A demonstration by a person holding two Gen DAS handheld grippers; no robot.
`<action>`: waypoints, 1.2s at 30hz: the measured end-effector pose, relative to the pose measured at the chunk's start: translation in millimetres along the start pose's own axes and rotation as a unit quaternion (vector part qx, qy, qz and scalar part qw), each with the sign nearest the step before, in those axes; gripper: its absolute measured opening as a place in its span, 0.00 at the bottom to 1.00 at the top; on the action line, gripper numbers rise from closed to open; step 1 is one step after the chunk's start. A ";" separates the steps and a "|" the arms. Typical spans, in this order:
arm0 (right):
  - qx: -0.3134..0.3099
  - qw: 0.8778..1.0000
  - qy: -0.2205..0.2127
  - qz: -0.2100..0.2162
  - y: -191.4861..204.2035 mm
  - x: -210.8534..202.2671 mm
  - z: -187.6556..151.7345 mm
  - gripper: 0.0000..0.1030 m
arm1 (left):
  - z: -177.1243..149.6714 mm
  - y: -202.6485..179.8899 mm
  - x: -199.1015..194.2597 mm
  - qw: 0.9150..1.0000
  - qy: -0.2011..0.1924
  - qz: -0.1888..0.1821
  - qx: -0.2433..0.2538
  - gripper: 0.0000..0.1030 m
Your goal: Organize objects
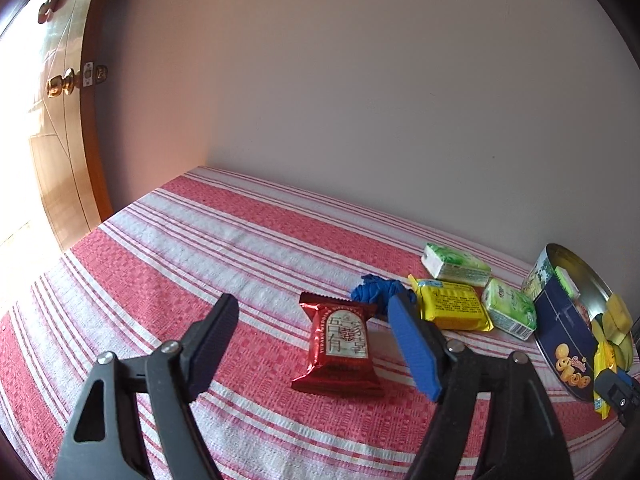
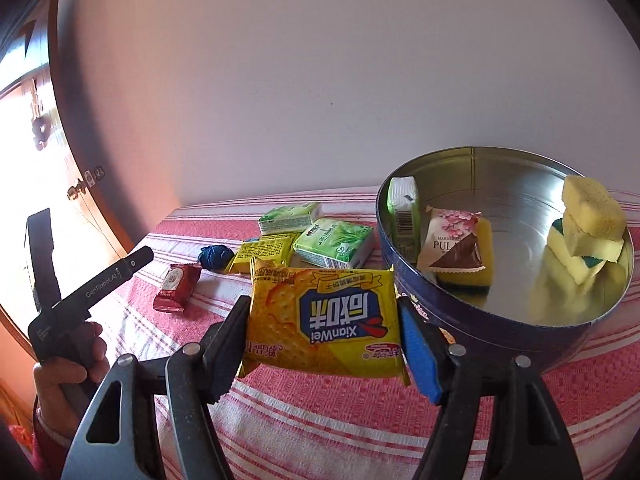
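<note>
tissue packs (image 2: 335, 245) x3 | cracker packs (image 2: 323, 322) x2, one pinched in right fingers (image 2: 326, 334) | left fingers (image 1: 312, 340) wide, empty | striped worktop (image 1: 200, 248), white wall (image 1: 360, 80)

Right tongs (image 2: 322, 320) clamped on yellow cracker packet (image 2: 320, 320), held above striped counter (image 2: 320, 420), just beside round blue tin (image 2: 500, 344); sponges (image 2: 588, 232) inside tin.
</note>
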State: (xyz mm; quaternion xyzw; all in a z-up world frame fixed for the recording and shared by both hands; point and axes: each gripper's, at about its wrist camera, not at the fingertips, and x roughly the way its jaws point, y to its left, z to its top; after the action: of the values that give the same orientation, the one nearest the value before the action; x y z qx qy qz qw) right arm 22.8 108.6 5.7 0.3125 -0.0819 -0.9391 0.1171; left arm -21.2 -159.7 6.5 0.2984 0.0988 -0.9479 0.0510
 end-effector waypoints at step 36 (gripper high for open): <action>-0.040 0.983 -0.155 -0.091 -49.4 -50.4 17.5 0.70 | -10.6 -117.4 -51.9 0.993 -0.064 -0.045 0.092 0.39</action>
State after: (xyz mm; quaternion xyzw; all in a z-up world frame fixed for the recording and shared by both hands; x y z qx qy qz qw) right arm 43.0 171.1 36.9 0.1647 -0.0328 -0.9854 0.0290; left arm 8.8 -41.0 46.3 0.2355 0.0212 -0.9716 -0.0130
